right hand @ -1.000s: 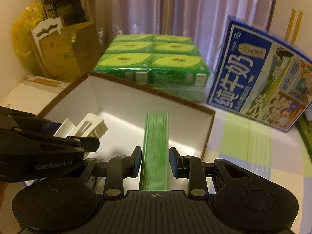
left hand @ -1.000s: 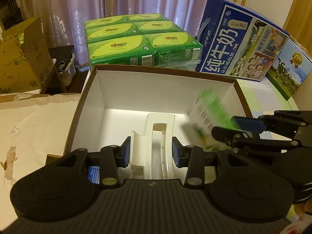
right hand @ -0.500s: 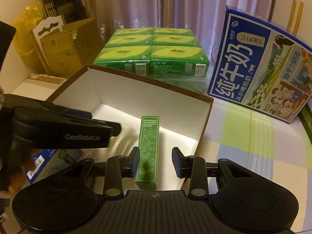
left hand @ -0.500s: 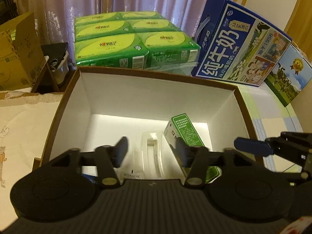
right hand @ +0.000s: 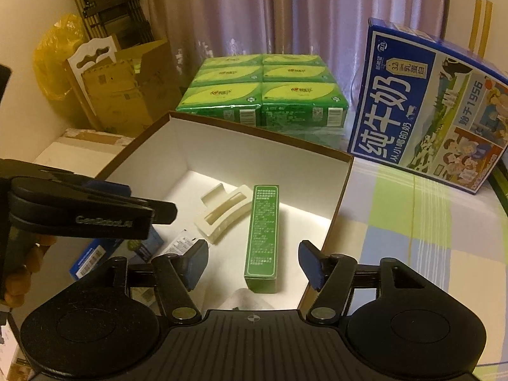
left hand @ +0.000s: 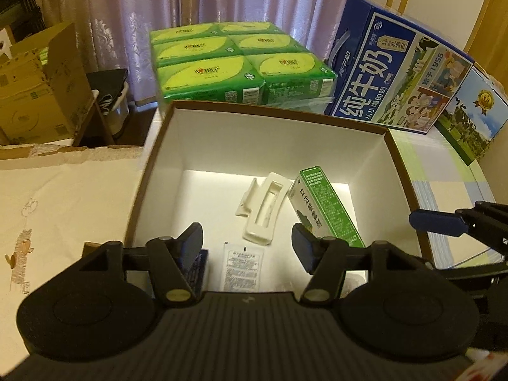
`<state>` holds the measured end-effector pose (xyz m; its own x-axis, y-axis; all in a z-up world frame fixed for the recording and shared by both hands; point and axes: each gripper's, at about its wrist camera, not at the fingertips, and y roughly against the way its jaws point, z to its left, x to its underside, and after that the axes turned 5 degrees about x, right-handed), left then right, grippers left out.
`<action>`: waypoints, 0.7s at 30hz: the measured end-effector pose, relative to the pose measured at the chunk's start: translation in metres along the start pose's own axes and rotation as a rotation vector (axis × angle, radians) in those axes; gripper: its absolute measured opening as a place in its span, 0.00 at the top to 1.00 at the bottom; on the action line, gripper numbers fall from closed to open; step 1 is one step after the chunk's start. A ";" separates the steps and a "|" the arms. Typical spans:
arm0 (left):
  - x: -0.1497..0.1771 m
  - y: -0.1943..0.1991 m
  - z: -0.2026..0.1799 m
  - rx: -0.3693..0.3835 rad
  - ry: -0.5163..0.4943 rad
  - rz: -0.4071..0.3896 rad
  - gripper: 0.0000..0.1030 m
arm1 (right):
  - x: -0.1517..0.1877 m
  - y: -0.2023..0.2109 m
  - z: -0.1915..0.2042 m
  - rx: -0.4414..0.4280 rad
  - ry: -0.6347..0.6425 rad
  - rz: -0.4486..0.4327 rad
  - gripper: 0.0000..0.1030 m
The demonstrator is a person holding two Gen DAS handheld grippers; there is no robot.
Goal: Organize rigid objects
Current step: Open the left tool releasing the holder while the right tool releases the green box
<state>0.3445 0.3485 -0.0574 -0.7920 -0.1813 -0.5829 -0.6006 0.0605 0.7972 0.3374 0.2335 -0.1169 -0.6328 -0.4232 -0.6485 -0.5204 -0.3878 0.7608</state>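
- Left tongs (left hand: 247,244) spread wide, holding nothing, over the near end of the box (left hand: 276,120)
- Right tongs (right hand: 253,262) also spread and bare
- Green carton (right hand: 263,231) lies in the box just ahead of the right tongs
- White clip (left hand: 265,211) lies beside the carton, ahead of the left tongs

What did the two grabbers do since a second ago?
Both let go. The left gripper dropped the white clip and the right gripper dropped the green box into the open box; both jaws now stand open. The milk carton stayed put.
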 end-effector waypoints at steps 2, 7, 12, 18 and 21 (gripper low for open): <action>0.003 0.008 0.000 -0.008 0.001 -0.003 0.44 | 0.001 0.005 0.002 -0.005 -0.002 -0.004 0.41; 0.014 0.029 -0.002 -0.005 0.003 -0.014 0.44 | 0.007 0.022 0.004 -0.020 -0.016 -0.023 0.41; 0.026 0.053 -0.007 -0.012 -0.003 -0.027 0.44 | 0.015 0.044 0.008 -0.023 -0.026 -0.043 0.39; 0.043 0.081 -0.014 -0.003 -0.002 -0.053 0.44 | 0.027 0.071 0.011 -0.041 -0.061 -0.062 0.36; 0.053 0.096 -0.020 0.010 0.000 -0.064 0.44 | 0.035 0.087 0.013 -0.046 -0.065 -0.075 0.36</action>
<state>0.2470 0.3250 -0.0089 -0.7519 -0.1850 -0.6327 -0.6512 0.0586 0.7567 0.2620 0.1958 -0.0728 -0.6298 -0.3377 -0.6995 -0.5417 -0.4544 0.7072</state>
